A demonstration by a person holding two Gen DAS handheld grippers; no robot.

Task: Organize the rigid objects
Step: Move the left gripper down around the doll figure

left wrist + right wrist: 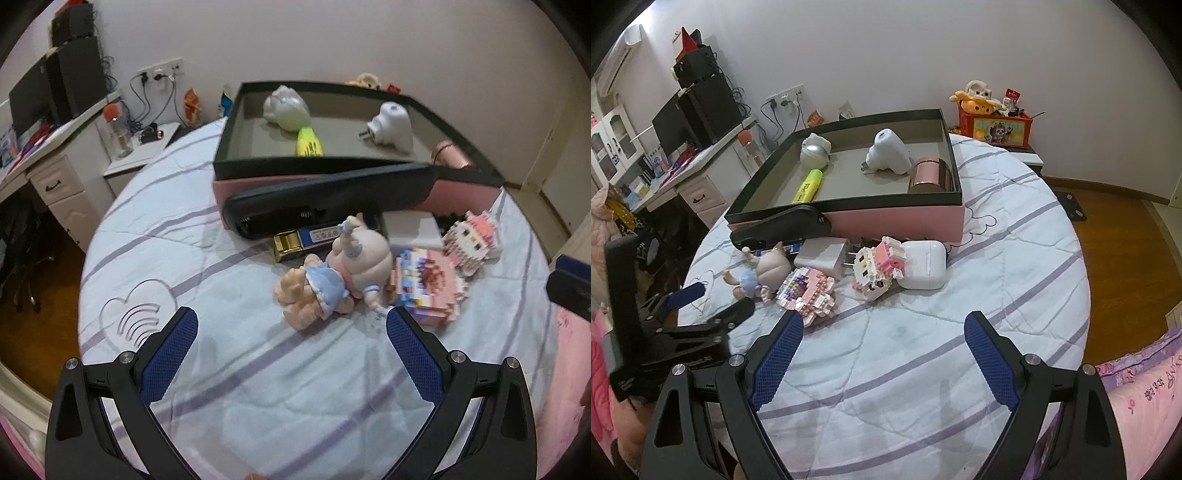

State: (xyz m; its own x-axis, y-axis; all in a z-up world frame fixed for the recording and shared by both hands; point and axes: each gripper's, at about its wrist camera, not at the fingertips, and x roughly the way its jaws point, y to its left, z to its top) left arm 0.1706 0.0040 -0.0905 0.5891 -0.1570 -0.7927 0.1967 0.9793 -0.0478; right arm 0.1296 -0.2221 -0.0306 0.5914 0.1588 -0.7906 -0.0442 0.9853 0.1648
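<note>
A pink box with a black rim (886, 218) stands on the striped bed cover and holds a yellow highlighter (809, 186), a white plug (888, 151), a white figurine (814, 151) and a rose-gold cylinder (929, 175). In front of it lie a black remote (325, 199), a doll in a blue dress (328, 273), two pink block models (809, 291) (879, 267), a white charger (823, 258) and a white earbud case (923, 264). My left gripper (291, 325) is open just short of the doll. My right gripper (882, 332) is open over bare cover, nearer than the block models.
A desk with a monitor (683, 125) and a bedside table (140, 151) stand left of the bed. An orange box of plush toys (993, 125) sits behind the bed at the back right. Wooden floor (1115, 240) lies to the right, and a pink quilt (1145, 406) at the near right.
</note>
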